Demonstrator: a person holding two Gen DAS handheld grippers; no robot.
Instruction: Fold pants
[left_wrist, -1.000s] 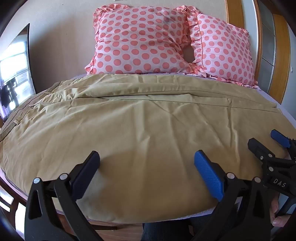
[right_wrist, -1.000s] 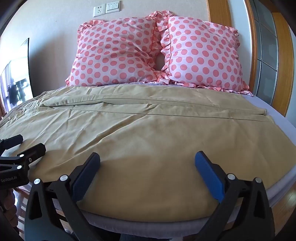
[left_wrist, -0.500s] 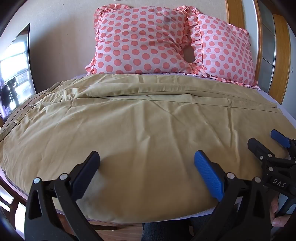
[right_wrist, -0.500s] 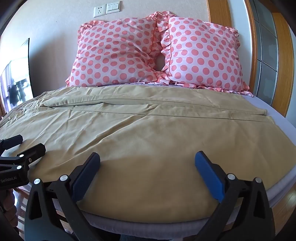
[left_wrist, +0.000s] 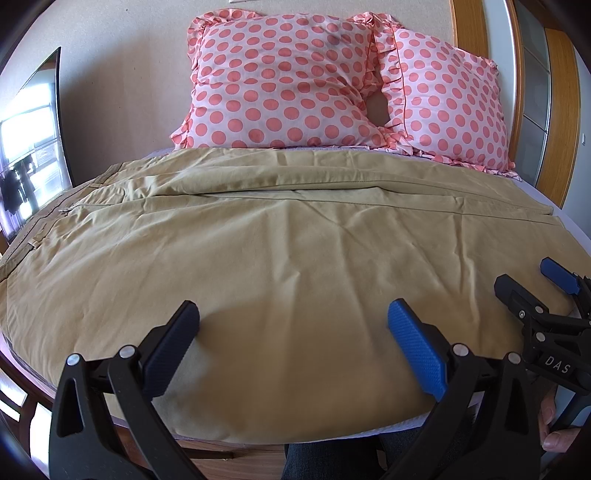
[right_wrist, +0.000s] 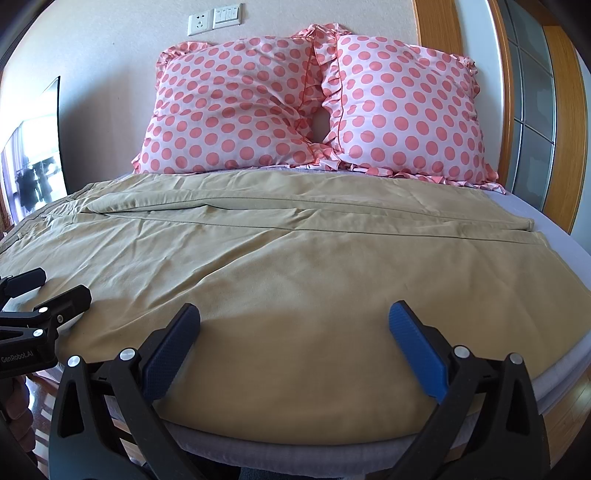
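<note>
A bed (right_wrist: 546, 218) with a pale lavender sheet filled both views, its head against a cream wall where two pink pillows (left_wrist: 280, 85) with coral dots leaned side by side. The tan pants (left_wrist: 295, 251) lay spread flat across nearly the whole mattress, waistband toward the left edge and leg hems toward the right, one leg lying beyond the other. No containers were visible. The left gripper (left_wrist: 291, 343) hung over the near edge of the pants with its jaws spread wide, holding nothing; the right gripper (right_wrist: 293, 343) hung likewise, wide apart and empty. Only the right wrist view showed a wall socket and switch plate (right_wrist: 214, 18) above the pillows. Wooden door framing (right_wrist: 565, 122) with frosted glass stood at the right.
</note>
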